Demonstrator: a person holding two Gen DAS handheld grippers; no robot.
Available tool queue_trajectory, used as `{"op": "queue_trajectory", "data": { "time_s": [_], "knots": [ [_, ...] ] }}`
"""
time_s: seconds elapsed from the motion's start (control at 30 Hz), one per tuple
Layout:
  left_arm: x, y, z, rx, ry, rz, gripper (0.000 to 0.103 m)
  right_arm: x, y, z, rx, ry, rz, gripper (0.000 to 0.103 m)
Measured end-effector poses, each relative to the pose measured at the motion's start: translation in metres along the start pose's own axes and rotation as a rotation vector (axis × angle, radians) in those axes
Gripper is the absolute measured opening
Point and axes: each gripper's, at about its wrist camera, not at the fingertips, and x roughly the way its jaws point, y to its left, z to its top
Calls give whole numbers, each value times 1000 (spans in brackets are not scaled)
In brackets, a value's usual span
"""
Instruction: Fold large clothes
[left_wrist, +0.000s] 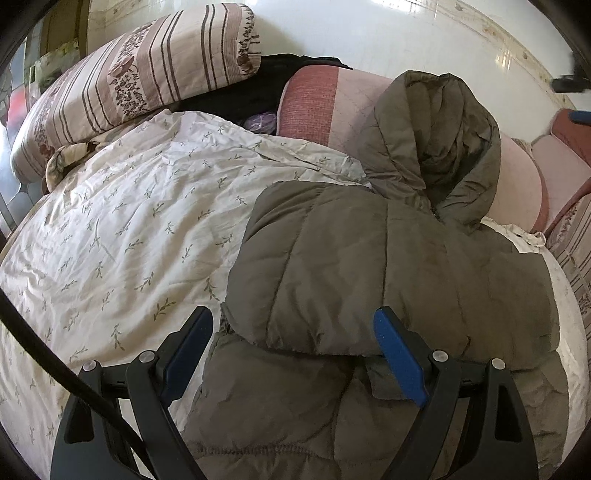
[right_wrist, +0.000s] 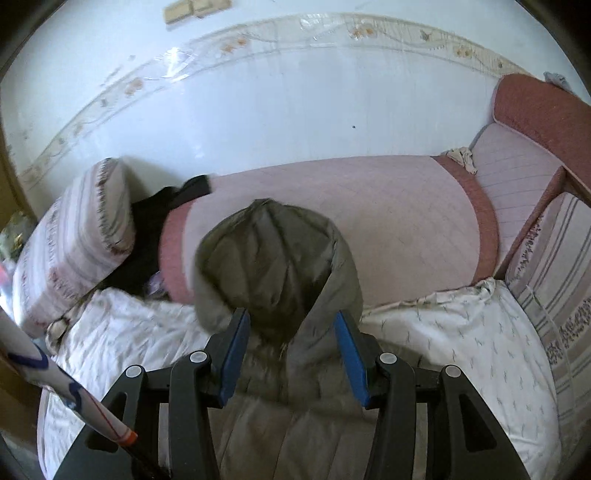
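- We see the olive-green quilted hooded jacket (left_wrist: 388, 266) lying on a bed under a white quilt with a small leaf print (left_wrist: 122, 221), its hood (right_wrist: 273, 258) propped against a long pink bolster with red bands (right_wrist: 399, 221).
- Behind stands a glossy white wall with a floral border (right_wrist: 258, 110); a striped floral pillow (left_wrist: 140, 77) leans at the left.
- Our left tongs (left_wrist: 293, 356) are spread wide above the jacket's folded sleeve.
- Our right tongs (right_wrist: 291, 356) stand apart, pinching nothing, the hood beyond them.

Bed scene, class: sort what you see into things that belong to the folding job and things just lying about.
Belongs to the job:
- olive puffer jacket
- left tongs
- right tongs

Just lying about:
- striped pillow
- pink bolster
- black garment
- floral sheet
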Motion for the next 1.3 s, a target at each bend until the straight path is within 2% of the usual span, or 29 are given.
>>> {"op": "queue_trajectory", "data": {
  "time_s": [0.3,0.6,0.63,0.7,0.73,0.83,1.07,1.27,1.3],
  "knots": [
    [13,-7,-2,28,22,5,88,104,-27,45,25,39,-61,52],
    [26,-4,-1,17,47,-12,88,174,-42,60,42,31,-87,52],
    [28,-4,-1,11,51,-14,88,179,-44,59,41,29,-85,41],
    [30,-3,-1,1,56,-17,88,186,-45,55,35,45,-72,8],
    [31,-3,-2,2,58,-16,88,187,-45,50,29,46,-94,8],
    [30,-4,-2,10,55,-7,88,168,-42,39,14,-19,-90,7],
    [24,-4,-2,8,50,-2,88,100,-39,-2,-35,-80,-59,6],
    [13,3,1,-16,37,-13,88,17,-42,-72,-57,-140,19,5],
    [10,3,2,-21,33,-16,88,-1,-44,-93,-59,-149,37,5]
  ]
}}
